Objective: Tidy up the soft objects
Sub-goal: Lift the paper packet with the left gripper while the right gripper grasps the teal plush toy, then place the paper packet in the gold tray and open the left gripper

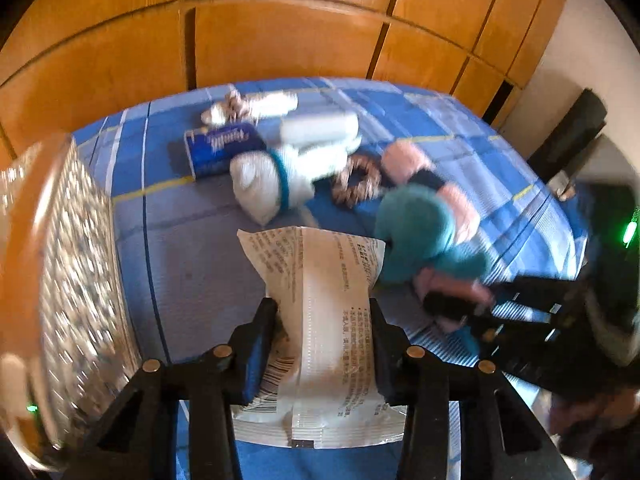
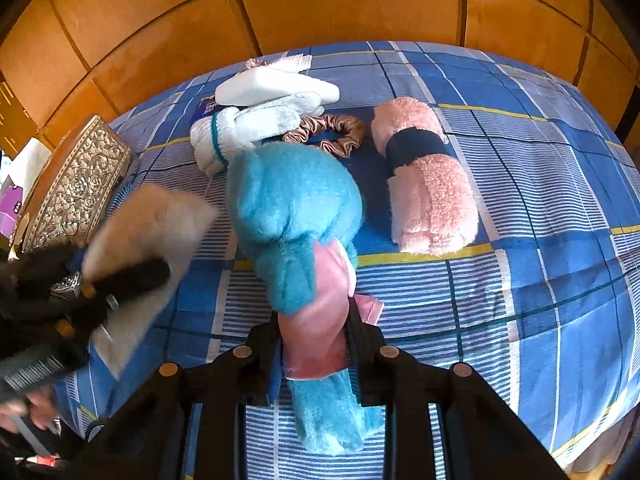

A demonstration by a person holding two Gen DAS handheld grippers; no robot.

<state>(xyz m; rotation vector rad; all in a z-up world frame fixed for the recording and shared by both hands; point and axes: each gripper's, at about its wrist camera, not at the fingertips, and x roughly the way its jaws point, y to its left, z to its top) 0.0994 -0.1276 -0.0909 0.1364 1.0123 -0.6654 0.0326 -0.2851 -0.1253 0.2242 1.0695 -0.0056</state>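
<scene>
My left gripper (image 1: 323, 320) is shut on a white printed soft packet (image 1: 320, 312) and holds it above the blue checked bedspread (image 1: 192, 264). My right gripper (image 2: 314, 320) is shut on a turquoise plush toy (image 2: 292, 208) at its pink part, just above the bedspread (image 2: 520, 280). The plush also shows in the left wrist view (image 1: 416, 232). White socks (image 2: 248, 128), a pink scrunchie (image 2: 332, 132) and a rolled pink towel with a dark band (image 2: 428, 176) lie behind it. The left gripper with its packet shows blurred at left (image 2: 120, 276).
An ornate silver and wood box (image 2: 76, 188) stands at the bed's left edge, large and blurred in the left wrist view (image 1: 72, 280). A blue tissue pack (image 1: 220, 152) and white folded cloth (image 2: 276, 84) lie at the back. Wooden panels (image 2: 320, 8) rise behind the bed.
</scene>
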